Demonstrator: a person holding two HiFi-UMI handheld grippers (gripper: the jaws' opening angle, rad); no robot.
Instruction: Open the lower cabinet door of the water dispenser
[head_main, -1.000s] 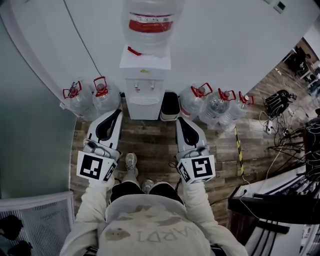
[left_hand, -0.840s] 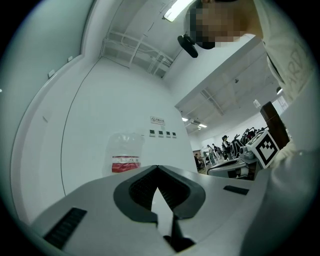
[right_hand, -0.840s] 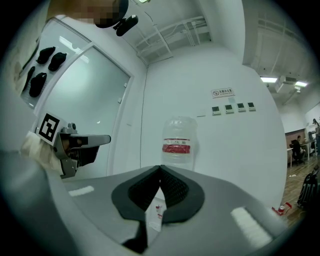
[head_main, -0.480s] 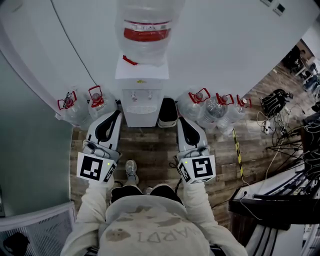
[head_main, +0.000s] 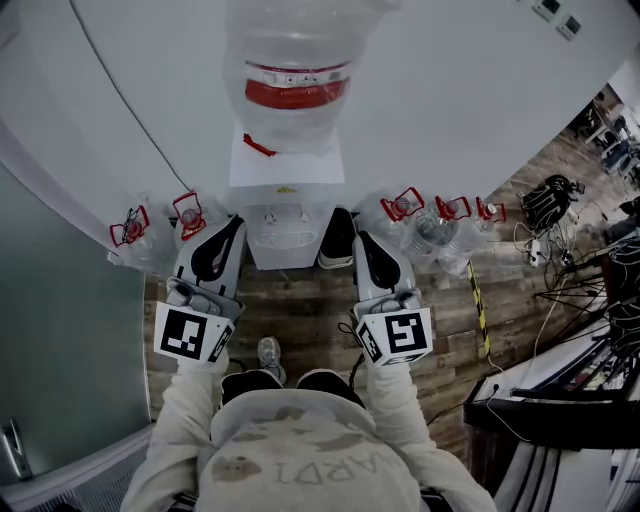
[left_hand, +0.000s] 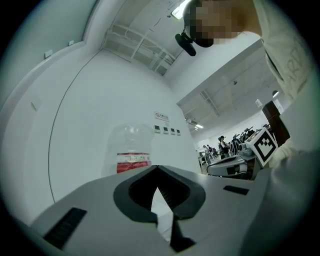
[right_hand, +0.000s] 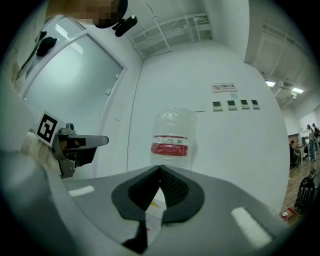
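Note:
The white water dispenser (head_main: 285, 215) stands against the wall with a big clear bottle (head_main: 288, 85) with a red label on top. From above, its lower cabinet door is not visible. My left gripper (head_main: 237, 222) is shut and empty, with its tip just left of the dispenser's front. My right gripper (head_main: 360, 238) is shut and empty too, just right of the dispenser. The left gripper view has the shut left gripper (left_hand: 156, 168) under the bottle (left_hand: 132, 150). In the right gripper view, the right gripper (right_hand: 160, 167) points at the bottle (right_hand: 172, 137).
Spare water bottles with red caps stand on the floor left (head_main: 160, 235) and right (head_main: 420, 225) of the dispenser. A black bin (head_main: 338, 238) sits against its right side. Cables and equipment (head_main: 560, 260) crowd the right. A glass wall (head_main: 60, 330) runs along the left.
The person has stepped toward the dispenser, so it looms larger. Both grippers moved forward with the body and now flank its front. Both stayed shut.

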